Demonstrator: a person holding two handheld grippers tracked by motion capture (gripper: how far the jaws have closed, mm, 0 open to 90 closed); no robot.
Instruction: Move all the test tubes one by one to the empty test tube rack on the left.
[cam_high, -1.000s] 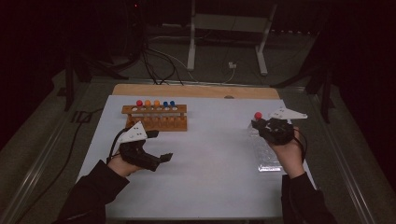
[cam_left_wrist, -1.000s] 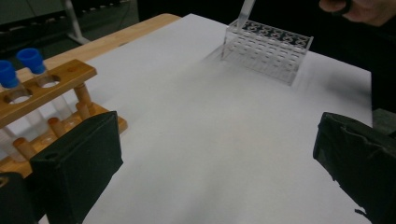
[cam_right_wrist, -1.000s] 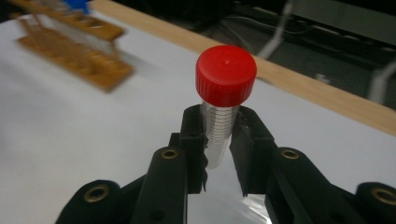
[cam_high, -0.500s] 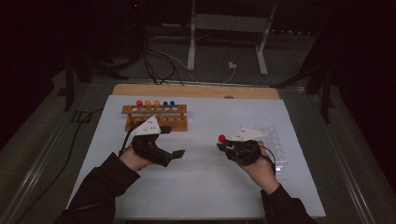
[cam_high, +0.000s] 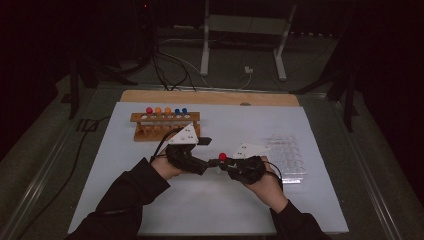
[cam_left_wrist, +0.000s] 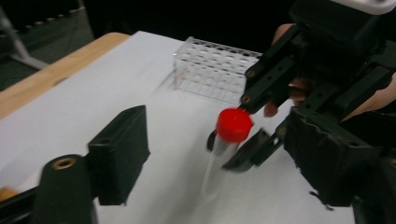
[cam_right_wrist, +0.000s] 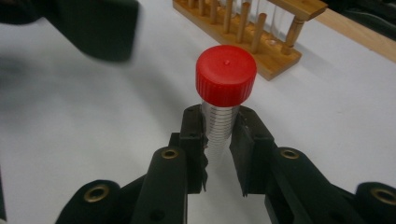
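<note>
Red-capped tube (cam_right_wrist: 223, 109) stands clamped just below its cap between the jaws of the right gripper (cam_right_wrist: 218, 140); the left gripper (cam_left_wrist: 93, 186), jaws spread wide, faces it from close by. To take it cleanly, I'd say the left jaws should close squarely on the cap. Motion blur hides the tube's lower end and any contents.

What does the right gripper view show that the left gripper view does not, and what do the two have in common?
Right gripper view alone: the wooden test tube rack behind, and the graduation lines on the tube, clamped between the right gripper jaws. Left gripper view alone: the clear plastic well rack, the wooden table edge, and a left gripper jaw standing clear of the tube. Both share: the red-capped tube and the white mat.
</note>
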